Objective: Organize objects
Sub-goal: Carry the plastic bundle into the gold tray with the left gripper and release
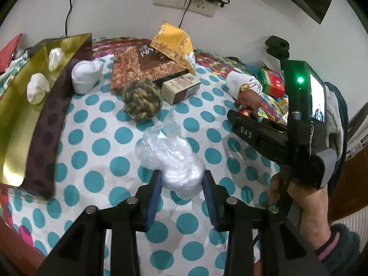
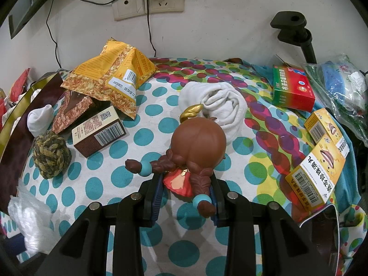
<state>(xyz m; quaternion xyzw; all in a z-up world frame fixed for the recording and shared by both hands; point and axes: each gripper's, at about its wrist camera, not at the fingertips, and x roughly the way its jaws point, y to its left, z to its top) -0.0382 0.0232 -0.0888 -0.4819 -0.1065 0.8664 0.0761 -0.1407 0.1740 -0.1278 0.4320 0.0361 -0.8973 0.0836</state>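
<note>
Crinkled clear plastic bag (image 1: 171,161), lying on the polka-dot cloth (image 1: 96,138), is sitting between my left gripper (image 1: 182,181) pads, light and slippery (I'm pinching its bulk), while my right gripper (image 2: 187,184) is clamping the hard brown-haired doll figurine (image 2: 195,147).

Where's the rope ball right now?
The rope ball lies on the dotted cloth, centre-left in the left wrist view, touching the small brown box, in front of the patterned book.

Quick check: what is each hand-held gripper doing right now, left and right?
Left hand-held gripper: closed on the clear plastic bag.
Right hand-held gripper: closed on the brown-haired doll figure.
</note>
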